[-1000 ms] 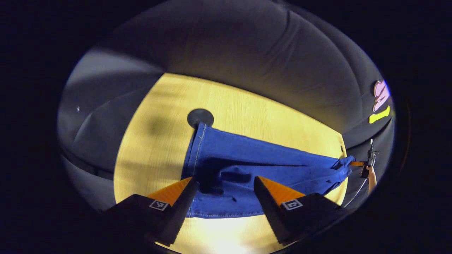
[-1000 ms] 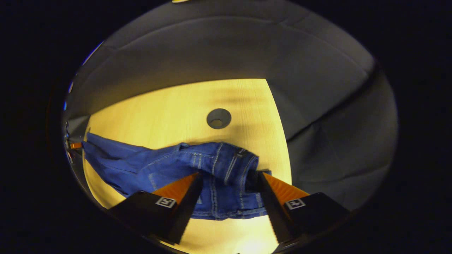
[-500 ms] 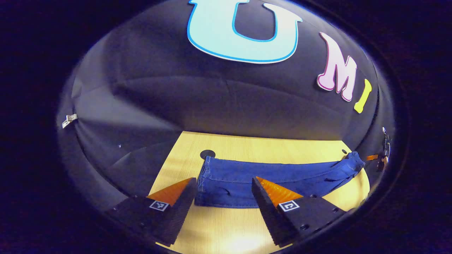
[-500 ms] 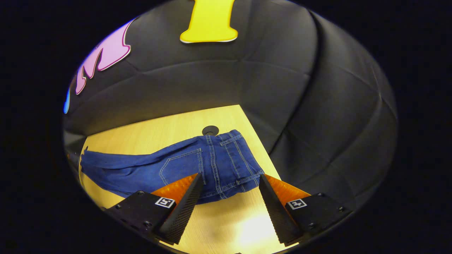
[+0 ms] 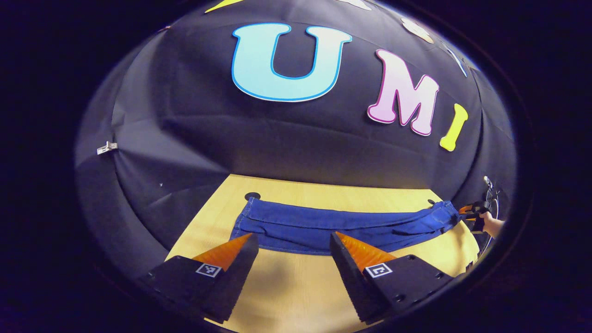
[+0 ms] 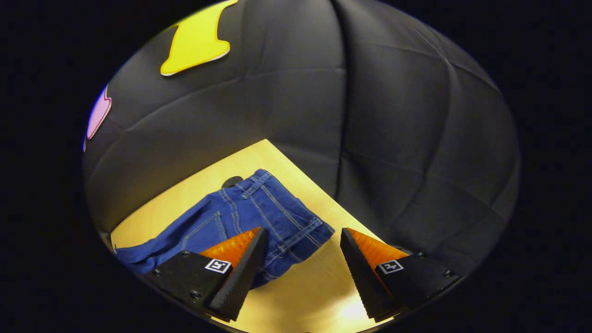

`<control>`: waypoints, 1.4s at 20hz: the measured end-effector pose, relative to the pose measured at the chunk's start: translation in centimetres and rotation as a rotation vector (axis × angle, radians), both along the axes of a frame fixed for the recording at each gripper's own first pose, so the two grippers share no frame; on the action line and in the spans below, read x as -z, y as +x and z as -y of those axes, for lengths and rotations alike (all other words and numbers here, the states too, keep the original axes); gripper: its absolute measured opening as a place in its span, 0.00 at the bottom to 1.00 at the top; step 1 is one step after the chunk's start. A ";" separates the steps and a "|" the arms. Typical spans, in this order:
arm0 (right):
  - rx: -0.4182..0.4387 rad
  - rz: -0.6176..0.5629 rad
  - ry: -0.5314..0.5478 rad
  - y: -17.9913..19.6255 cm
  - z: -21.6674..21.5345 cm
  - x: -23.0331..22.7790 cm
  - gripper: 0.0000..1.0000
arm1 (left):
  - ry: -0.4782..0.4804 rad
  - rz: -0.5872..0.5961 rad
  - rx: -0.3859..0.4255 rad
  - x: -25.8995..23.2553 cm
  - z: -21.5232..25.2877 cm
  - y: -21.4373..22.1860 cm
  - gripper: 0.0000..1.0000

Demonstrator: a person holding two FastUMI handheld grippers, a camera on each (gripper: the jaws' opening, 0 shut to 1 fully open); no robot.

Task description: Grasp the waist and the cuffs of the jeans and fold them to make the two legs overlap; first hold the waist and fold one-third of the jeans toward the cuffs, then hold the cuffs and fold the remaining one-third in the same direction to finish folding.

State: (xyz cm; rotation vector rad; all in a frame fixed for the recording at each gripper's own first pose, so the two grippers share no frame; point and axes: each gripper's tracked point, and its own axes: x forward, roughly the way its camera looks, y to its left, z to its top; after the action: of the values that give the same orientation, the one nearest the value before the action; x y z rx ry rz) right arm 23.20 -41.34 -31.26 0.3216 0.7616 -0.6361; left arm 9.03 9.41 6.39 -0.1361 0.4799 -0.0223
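Note:
The blue jeans (image 5: 323, 226) lie flat in a long strip on the wooden table (image 5: 296, 296), one leg over the other. In the left gripper view the cuffs (image 5: 249, 217) are at the left end. My left gripper (image 5: 293, 252) is open just short of the near hem, with nothing between its fingers. The right gripper (image 5: 472, 212) and the hand (image 5: 492, 226) holding it are at the far waist end. In the right gripper view the waist (image 6: 282, 217) lies ahead and to the left of my open right gripper (image 6: 300, 247), whose left finger (image 6: 240, 259) overlaps the denim.
A round dark cable hole (image 5: 252, 196) sits in the table just beyond the cuffs, and another hole (image 6: 231, 181) behind the waist. Black cloth walls close in behind the table. The table's right edge (image 6: 323, 194) runs close to the waist. Bare wood (image 6: 323, 296) lies under the right gripper.
Both grippers have pulled back from the jeans and tilted upward. The jeans, bunched and partly lifted a second ago, have settled flat on the table.

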 end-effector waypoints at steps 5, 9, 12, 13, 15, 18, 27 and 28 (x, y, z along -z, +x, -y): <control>0.009 -0.013 0.025 0.6 0.0 2.9 0.99 | -0.008 -0.033 0.030 1.4 1.7 0.0 0.97; -0.022 0.027 -0.004 0.8 0.2 2.8 0.99 | -0.055 -0.026 0.046 2.2 3.4 0.8 0.97; -0.016 0.056 0.052 1.5 -1.0 2.8 0.81 | -0.098 -0.026 0.049 3.2 4.7 1.2 0.97; -0.005 0.064 0.052 1.8 -0.6 2.9 0.66 | -0.102 -0.031 0.045 3.8 4.8 1.6 0.97; 0.011 0.068 0.081 1.8 -0.8 3.1 0.46 | -0.105 -0.034 0.039 4.5 5.0 1.9 0.97; 0.005 0.084 0.096 2.3 -0.6 2.8 0.22 | -0.134 -0.039 0.043 5.3 5.6 2.0 0.97; -0.147 0.208 -0.065 3.4 -2.5 -4.2 0.10 | -0.121 -0.013 0.033 5.9 4.3 2.1 0.92; -0.192 0.223 -0.101 3.8 -3.2 -5.9 0.10 | -0.115 -0.011 0.031 5.9 4.1 2.1 0.97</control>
State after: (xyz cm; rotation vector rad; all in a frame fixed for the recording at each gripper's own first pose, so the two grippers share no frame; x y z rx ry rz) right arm 26.97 -38.17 -25.38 0.2187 0.5368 -0.4472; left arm 11.08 5.30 0.49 -0.2414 0.4916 -0.0800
